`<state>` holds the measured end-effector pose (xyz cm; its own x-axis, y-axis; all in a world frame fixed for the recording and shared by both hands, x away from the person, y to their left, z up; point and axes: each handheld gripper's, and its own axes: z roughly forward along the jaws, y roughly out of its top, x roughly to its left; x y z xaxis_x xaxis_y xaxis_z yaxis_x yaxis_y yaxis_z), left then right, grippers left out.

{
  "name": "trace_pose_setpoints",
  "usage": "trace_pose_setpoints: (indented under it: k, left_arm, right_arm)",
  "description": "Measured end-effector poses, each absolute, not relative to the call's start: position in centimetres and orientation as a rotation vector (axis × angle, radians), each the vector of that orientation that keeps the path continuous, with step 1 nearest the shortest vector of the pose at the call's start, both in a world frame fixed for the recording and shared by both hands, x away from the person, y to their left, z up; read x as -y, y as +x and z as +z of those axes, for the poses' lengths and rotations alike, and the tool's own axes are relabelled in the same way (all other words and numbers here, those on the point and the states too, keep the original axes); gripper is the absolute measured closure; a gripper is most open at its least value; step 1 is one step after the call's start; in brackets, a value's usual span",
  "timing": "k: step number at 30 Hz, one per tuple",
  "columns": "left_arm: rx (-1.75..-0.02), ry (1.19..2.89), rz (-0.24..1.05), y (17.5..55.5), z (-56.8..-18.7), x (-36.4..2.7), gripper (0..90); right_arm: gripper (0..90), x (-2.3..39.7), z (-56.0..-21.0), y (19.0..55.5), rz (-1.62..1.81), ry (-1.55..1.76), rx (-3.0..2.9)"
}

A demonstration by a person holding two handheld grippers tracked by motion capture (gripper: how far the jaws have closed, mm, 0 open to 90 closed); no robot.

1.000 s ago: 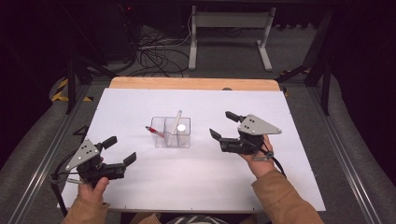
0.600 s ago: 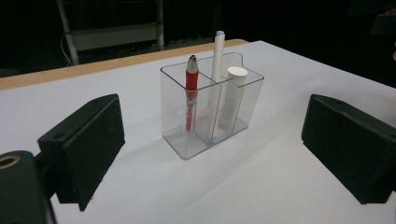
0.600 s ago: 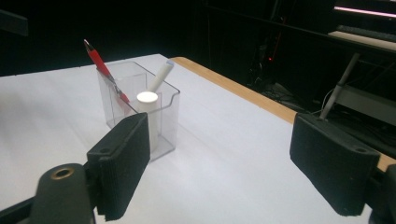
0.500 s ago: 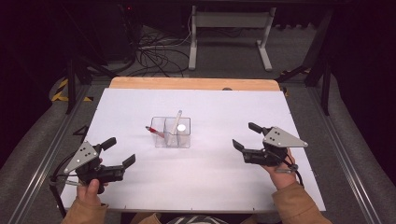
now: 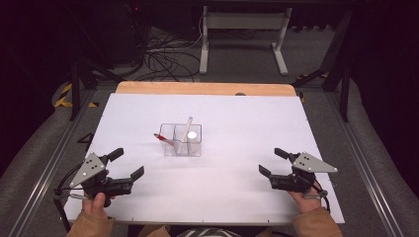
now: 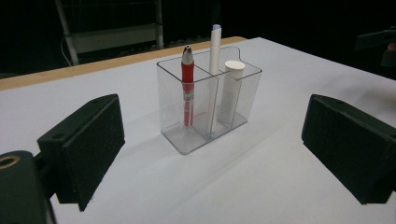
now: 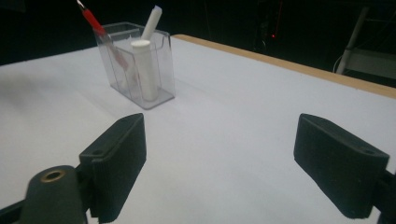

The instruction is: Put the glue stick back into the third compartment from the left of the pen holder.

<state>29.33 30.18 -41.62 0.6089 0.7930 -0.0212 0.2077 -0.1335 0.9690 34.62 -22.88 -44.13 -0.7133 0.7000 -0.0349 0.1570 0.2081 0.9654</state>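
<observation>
Left hand-held gripper (image 5: 127, 164): parked at the near left corner of the desk (image 5: 237, 118), jaws wide, nothing between them. Same spot as a second ago, no change there.

Right hand-held gripper (image 5: 271, 161): here is the news. A second ago it sat up close to the holder; now it has pulled back and down to the near right corner, well apart from everything. Its jaws have just been opening further, and they stand wide and empty, nothing but bare desk between them in the right gripper view.

Holder (image 5: 182, 140): a clear plastic box with compartments, standing upright in the middle of the desk, between the two grippers and nearer the far side than they are. It has not shifted.

Red pen (image 6: 187, 84): standing in the holder's left compartment as the high view shows it, tip end up, leaning outward over the rim.

White pen (image 6: 215, 46): slim, leaning in a rear compartment, poking well above the rim.

White stick (image 6: 229, 88): a stubby cylinder, upright in the compartment on the right-gripper side, top about level with the rim.

What it means: all three pieces sit in the holder and both grippers are empty and drawn back, so I'd judge the loading is done, and the right hand's retreat looks like the closing move.

Risk: little, with the grippers this far off.
</observation>
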Motion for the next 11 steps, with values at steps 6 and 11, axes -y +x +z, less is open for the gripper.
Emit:
trace_pose_setpoints:
  k: [6,11]
  left_arm:
    - [-0.827,1.674,0.635,29.4,-41.92,-30.05,6.7]
    - [-0.818,1.674,0.614,29.45,-42.35,-29.94,6.7]
  right_arm:
    - [15.8,22.67,-44.9,34.79,1.527,0.791,-2.053]
    - [11.7,23.0,-44.78,34.91,1.577,0.842,-2.07]
